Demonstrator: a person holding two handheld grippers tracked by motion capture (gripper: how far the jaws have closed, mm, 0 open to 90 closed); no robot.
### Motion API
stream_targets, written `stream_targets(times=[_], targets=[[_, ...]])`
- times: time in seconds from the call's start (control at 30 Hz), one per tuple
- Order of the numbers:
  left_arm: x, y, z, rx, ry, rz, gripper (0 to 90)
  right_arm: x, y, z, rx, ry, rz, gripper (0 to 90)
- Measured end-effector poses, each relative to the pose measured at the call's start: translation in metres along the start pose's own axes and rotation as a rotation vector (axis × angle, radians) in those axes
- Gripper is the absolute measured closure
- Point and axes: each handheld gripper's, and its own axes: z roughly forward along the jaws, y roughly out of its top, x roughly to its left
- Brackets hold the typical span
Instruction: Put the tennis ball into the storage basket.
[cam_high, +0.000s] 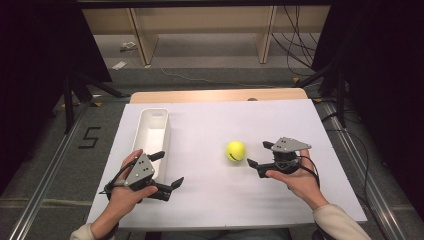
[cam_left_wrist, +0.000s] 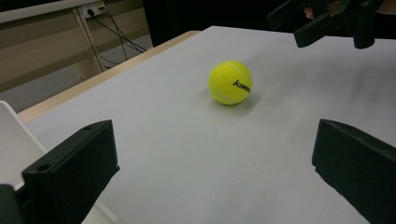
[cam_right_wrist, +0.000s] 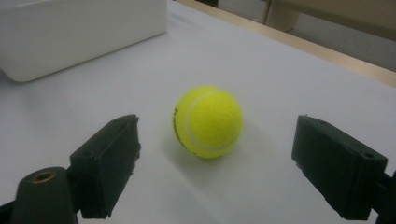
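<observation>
One tennis ball (cam_high: 235, 150), one white bin (cam_high: 150, 131), two grippers: left gripper (cam_high: 167, 169), right gripper (cam_high: 259, 154).

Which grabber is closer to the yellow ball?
The right gripper: it sits open just beside the tennis ball, jaws pointing at it. The left gripper is farther off, open, by the white bin.

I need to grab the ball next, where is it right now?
The ball sits on the white table right of centre in the high view, just ahead of the open right tool, well right of the bin.
</observation>
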Motion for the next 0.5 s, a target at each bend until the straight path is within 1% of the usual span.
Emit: stream_targets(times=[0.33,0.5], targets=[[0.000,0.000,0.000,-0.001,-0.005,-0.003,0.0,0.005,0.006,0.025,0.029,0.020,-0.016,15.6],[0.000,0.000,0.001,-0.002,-0.006,-0.004,0.0,0.005,0.008,0.037,0.049,0.025,-0.013,15.5]])
